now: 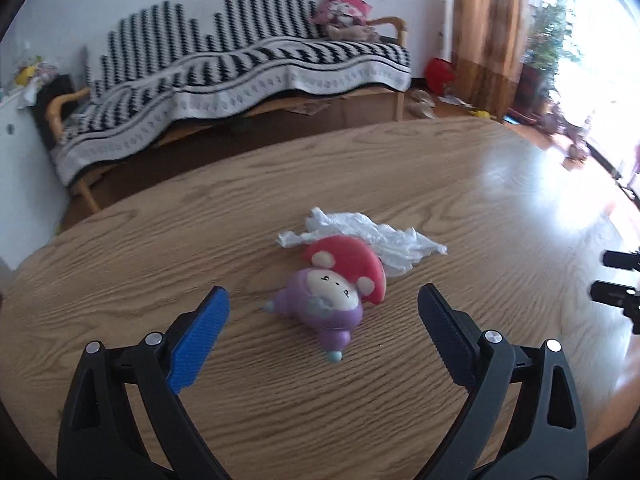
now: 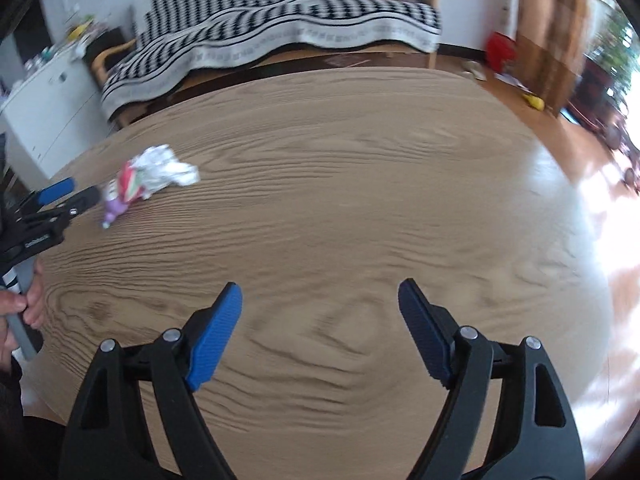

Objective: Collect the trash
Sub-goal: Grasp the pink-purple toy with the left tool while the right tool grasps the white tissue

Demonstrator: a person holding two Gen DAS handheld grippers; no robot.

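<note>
Table [image 1: 400, 168]: round wood-grain top, bare apart from two small things near its middle; plenty of room to come in low.
Left gripper [image 1: 324, 308]: jaws spread wide with nothing between the pads, aimed down at the toy and tissue just ahead at 12 o'clock.
Right gripper [image 2: 320, 304]: jaws apart and empty, over bare wood; the trash lies well off at its 10 o'clock.
Toy [image 1: 336, 292]: purple figure with a red cap, on its side, touching the tissue; likely not trash, so steer clear.
Crumpled tissue [image 1: 372, 240]: white, behind the toy at its 1 o'clock.
Advice: pass the left gripper over the toy and pinch the tissue's free right end, at 2 o'clock, then lift straight up.
</note>
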